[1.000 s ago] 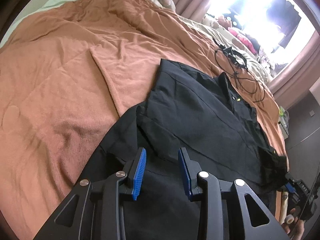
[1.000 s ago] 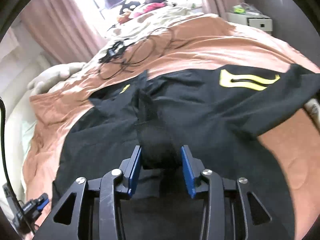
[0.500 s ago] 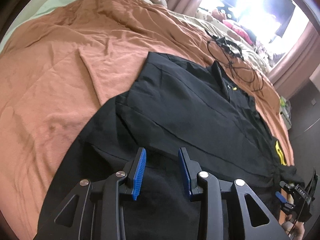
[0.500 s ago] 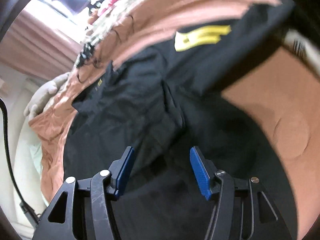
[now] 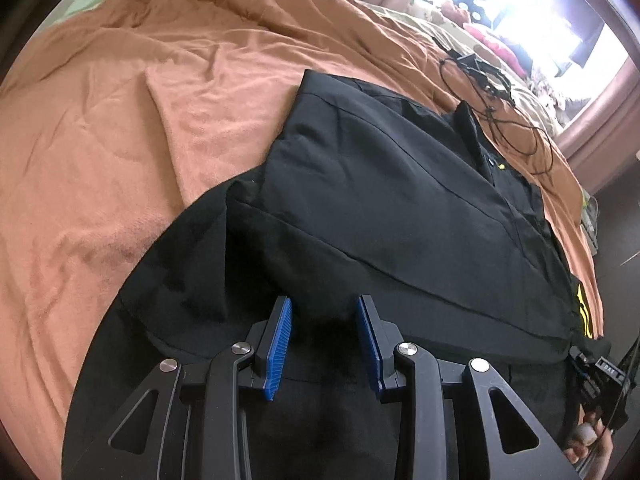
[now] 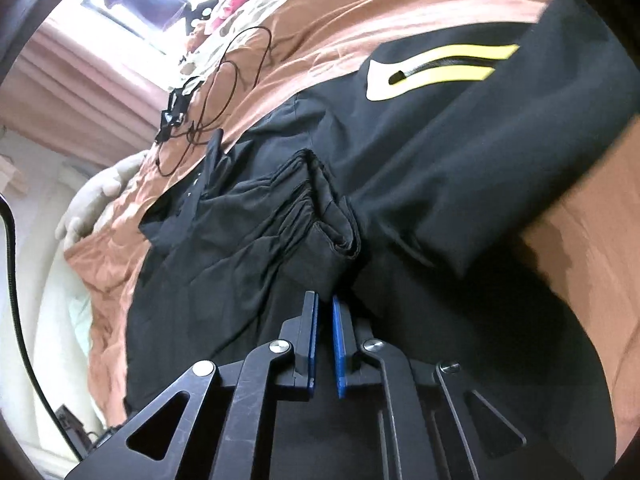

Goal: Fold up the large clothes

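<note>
A large black jacket [image 5: 380,200] lies spread on an orange-brown bedspread [image 5: 120,140]. One sleeve is folded across its body. My left gripper [image 5: 324,308] is open, its blue pads on either side of a raised fold of the black fabric. In the right wrist view the jacket [image 6: 460,168] shows a yellow stripe mark [image 6: 436,66] on a sleeve. My right gripper [image 6: 324,300] is nearly closed, its pads at the edge of the bunched elastic cuff [image 6: 324,232]. Whether cloth is pinched between the pads is not clear.
A black cable with a small device [image 5: 492,92] lies on the bed past the collar, also in the right wrist view [image 6: 208,116]. Curtains [image 6: 80,92] and a bright window stand behind. A light stuffed toy [image 6: 96,196] sits at the bed's far side.
My right gripper let go of the bunched sleeve, opened wide, then closed to a narrow gap at the cuff. My left gripper moved lower and closer over the jacket, staying open.
</note>
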Demonstrator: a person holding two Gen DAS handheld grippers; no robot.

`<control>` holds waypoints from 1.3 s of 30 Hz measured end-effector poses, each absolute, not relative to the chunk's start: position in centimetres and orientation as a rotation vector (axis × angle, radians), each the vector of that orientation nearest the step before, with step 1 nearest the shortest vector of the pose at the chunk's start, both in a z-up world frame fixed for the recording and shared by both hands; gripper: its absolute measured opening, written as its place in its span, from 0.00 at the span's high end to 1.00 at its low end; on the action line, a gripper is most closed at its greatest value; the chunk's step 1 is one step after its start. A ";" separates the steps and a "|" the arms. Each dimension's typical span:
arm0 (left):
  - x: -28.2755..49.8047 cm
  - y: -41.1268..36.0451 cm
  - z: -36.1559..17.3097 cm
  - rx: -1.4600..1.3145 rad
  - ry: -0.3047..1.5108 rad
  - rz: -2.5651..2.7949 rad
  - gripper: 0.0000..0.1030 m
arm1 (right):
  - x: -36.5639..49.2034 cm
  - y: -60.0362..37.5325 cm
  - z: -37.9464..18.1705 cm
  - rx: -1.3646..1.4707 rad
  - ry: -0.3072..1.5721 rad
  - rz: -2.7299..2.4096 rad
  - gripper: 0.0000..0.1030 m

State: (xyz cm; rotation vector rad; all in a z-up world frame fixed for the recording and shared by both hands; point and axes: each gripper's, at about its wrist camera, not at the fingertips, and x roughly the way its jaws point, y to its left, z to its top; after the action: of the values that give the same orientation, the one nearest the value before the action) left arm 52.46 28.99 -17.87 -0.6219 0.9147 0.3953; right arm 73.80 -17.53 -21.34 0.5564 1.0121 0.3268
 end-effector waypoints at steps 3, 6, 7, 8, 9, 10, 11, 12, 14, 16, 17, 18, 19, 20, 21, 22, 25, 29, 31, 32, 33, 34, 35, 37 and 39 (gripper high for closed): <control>52.3 28.8 -17.4 -0.598 0.907 0.412 0.66 | 74.0 -17.5 -21.4 0.561 1.008 0.315 0.93; 51.9 28.7 -16.8 -0.612 0.887 0.412 0.66 | 73.7 -17.3 -20.8 0.530 1.022 0.299 0.91; 51.9 28.6 -16.5 -0.622 0.882 0.405 0.65 | 73.6 -17.4 -20.4 0.521 1.025 0.292 0.84; 51.8 28.4 -16.3 -0.630 0.876 0.394 0.60 | 73.3 -17.6 -19.8 0.512 1.015 0.284 0.79; 51.7 28.2 -16.0 -0.634 0.870 0.383 0.50 | 72.9 -18.1 -19.1 0.512 0.989 0.277 0.64; 51.6 28.0 -15.6 -0.632 0.861 0.376 0.44 | 72.5 -18.7 -18.5 0.515 0.963 0.270 0.53; 51.4 27.6 -15.3 -0.626 0.848 0.374 0.32 | 72.1 -19.4 -17.7 0.517 0.935 0.257 0.51; 51.1 27.1 -14.7 -0.611 0.825 0.371 0.24 | 71.8 -19.9 -17.2 0.518 0.918 0.248 0.50; 50.9 26.3 -13.9 -0.586 0.801 0.362 0.17 | 71.2 -21.8 -16.0 0.540 0.881 0.221 0.50; 50.7 25.4 -13.2 -0.560 0.782 0.342 0.16 | 70.9 -23.9 -15.2 0.579 0.844 0.186 0.50; 50.7 25.0 -13.0 -0.554 0.778 0.331 0.16 | 70.7 -25.0 -14.9 0.594 0.828 0.165 0.50; 50.7 24.6 -12.9 -0.550 0.776 0.322 0.16 | 70.5 -26.2 -14.7 0.610 0.813 0.137 0.50; 50.7 24.3 -12.8 -0.547 0.776 0.313 0.16 | 70.5 -26.9 -14.7 0.619 0.805 0.119 0.50; 50.8 24.0 -12.7 -0.542 0.777 0.306 0.16 | 70.3 -28.2 -14.6 0.632 0.794 0.094 0.50; 50.9 23.6 -12.7 -0.530 0.778 0.299 0.16 | 70.2 -29.2 -14.6 0.639 0.787 0.076 0.50; 50.9 23.3 -12.6 -0.520 0.777 0.298 0.16 | 70.1 -30.5 -14.7 0.651 0.780 0.046 0.50; 51.0 22.6 -12.5 -0.494 0.772 0.301 0.16 | 70.0 -33.2 -15.1 0.689 0.757 -0.004 0.50; 51.4 21.9 -12.7 -0.482 0.762 0.308 0.16 | 70.9 -35.3 -16.1 0.758 0.729 -0.006 0.50; 51.7 21.5 -12.8 -0.473 0.763 0.312 0.16 | 71.3 -35.4 -16.0 0.745 0.703 -0.008 0.50; 51.8 21.4 -12.9 -0.465 0.763 0.317 0.16 | 71.5 -35.4 -15.9 0.734 0.682 -0.016 0.50; 51.9 21.2 -12.9 -0.453 0.763 0.323 0.16 | 71.5 -35.4 -15.9 0.728 0.666 -0.018 0.50; 51.9 21.1 -13.0 -0.447 0.762 0.326 0.16 | 71.8 -35.3 -15.9 0.721 0.649 -0.014 0.53; 52.0 21.1 -13.0 -0.442 0.763 0.331 0.16 | 72.0 -35.2 -16.0 0.716 0.639 -0.002 0.57; 52.1 21.0 -13.2 -0.446 0.763 0.332 0.16 | 72.5 -34.9 -16.3 0.709 0.642 0.042 0.95; 52.1 21.1 -13.2 -0.453 0.764 0.330 0.16 | 72.4 -34.7 -16.4 0.699 0.632 0.051 0.96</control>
State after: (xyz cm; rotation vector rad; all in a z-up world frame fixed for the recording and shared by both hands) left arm 52.13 21.09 -13.25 -0.4528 0.7638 0.3296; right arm 72.43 -34.67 -16.43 0.6989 0.6317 0.0510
